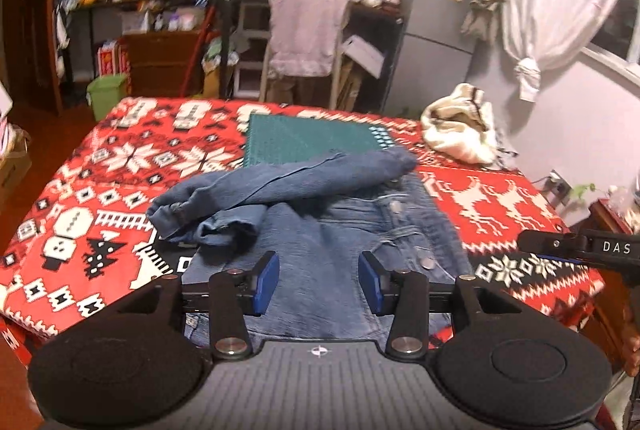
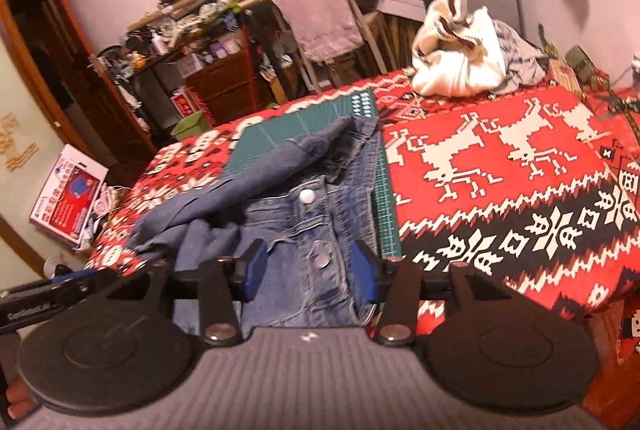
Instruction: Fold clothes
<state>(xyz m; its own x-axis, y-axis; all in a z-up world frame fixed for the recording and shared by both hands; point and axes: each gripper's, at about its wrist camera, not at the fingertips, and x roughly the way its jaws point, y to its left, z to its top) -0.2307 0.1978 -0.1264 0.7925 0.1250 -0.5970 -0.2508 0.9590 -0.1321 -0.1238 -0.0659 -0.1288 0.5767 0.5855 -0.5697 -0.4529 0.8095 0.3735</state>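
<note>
On the near middle of the desk lies a faded blue denim jacket (image 1: 332, 226) with metal snap buttons, front up, one sleeve (image 1: 280, 178) thrown across its upper part toward the left and bunched at the cuff. Its collar end rests on a dark green cutting mat (image 1: 308, 134) with a printed grid, which lies flat under the jacket's far part. Both sit on a red, white and black knitted-pattern cloth (image 1: 100, 166) with snowflakes and reindeer that covers the desk.

The left tool (image 1: 319, 276) hangs over the jacket's near hem, its blue-padded fingers spread apart and holding nothing. The right tool (image 2: 308, 268) hangs over the button placket, beside the jacket's right edge, its blue pads likewise parted with only denim seen between them; whether they touch the cloth cannot be told. Part of the right tool's black body shows at the right edge of the left wrist view.

At the far right corner of the desk sits a crumpled cream garment with dark stripes (image 2: 456, 62). Beyond the desk, a pale pink towel (image 1: 306, 30) hangs over a chair back before cluttered shelves.
</note>
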